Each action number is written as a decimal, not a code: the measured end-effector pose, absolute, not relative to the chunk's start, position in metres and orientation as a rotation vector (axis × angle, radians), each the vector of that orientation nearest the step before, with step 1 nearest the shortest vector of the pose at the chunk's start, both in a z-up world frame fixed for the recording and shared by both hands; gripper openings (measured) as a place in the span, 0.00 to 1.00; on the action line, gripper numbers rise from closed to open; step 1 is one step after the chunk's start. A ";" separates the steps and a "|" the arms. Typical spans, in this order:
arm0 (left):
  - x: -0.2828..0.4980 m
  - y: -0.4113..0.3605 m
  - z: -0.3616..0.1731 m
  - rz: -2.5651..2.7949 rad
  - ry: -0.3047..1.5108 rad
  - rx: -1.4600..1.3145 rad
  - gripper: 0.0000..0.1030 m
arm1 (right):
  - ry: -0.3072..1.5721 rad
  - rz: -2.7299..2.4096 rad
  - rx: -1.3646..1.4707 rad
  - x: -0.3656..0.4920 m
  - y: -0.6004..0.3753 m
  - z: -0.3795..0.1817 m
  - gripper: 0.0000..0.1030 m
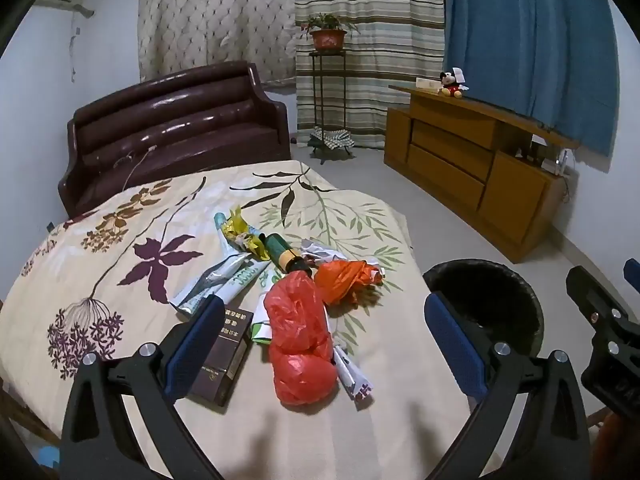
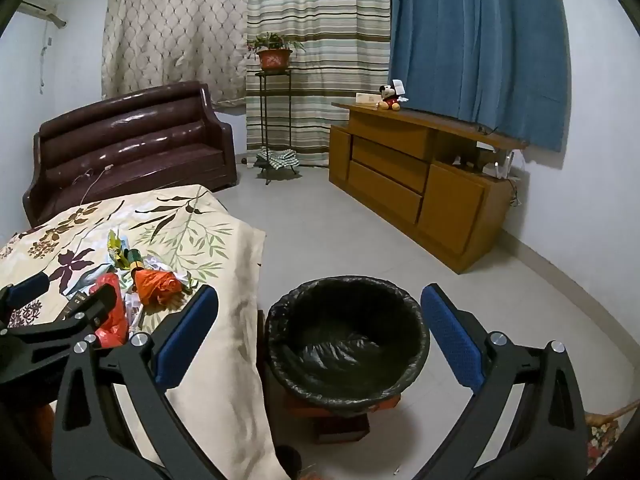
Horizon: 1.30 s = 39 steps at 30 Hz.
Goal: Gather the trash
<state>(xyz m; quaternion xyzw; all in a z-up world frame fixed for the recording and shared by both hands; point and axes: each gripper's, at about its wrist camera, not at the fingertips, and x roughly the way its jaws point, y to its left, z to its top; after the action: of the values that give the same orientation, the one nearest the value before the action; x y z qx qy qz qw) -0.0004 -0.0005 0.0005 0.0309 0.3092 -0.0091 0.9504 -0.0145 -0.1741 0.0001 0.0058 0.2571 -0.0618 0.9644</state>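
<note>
Trash pile (image 1: 288, 280) crowds the bed's (image 1: 80, 264) middle; bare cover left, open bin (image 2: 346, 336) right on clear floor (image 2: 360, 232).

We count two red-orange plastic bags (image 1: 298, 332), one dark cigarette box (image 1: 224, 356), one green tube (image 1: 286, 256), two foil wrappers (image 1: 224, 280), one yellow wrapper (image 1: 240, 232); one lined bin (image 2: 346, 340); one sofa (image 2: 132, 144), one potted plant (image 2: 274, 54), one plush toy (image 2: 390, 98).

White walls (image 2: 600, 128), pale tiled floor (image 2: 320, 224), dark brown sofa (image 2: 132, 144) far left, potted plant (image 2: 274, 54) on metal stand, wooden cabinet (image 2: 424, 184) right, patterned, striped and blue curtains (image 2: 480, 40) behind.
</note>
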 end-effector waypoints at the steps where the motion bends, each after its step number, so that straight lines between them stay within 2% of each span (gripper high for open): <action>1: -0.001 -0.001 0.001 -0.015 0.624 0.063 0.95 | 0.520 -0.125 0.011 -0.015 -0.174 0.000 0.96; 39: -0.003 0.001 0.009 -0.015 0.619 0.034 0.95 | 0.511 -0.123 0.019 -0.016 -0.177 0.003 0.96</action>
<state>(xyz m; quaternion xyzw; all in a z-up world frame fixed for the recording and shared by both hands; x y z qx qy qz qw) -0.0033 0.0012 0.0088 0.0167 0.3045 -0.0073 0.9524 -0.0164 -0.1766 0.0026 0.0093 0.2524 -0.0606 0.9657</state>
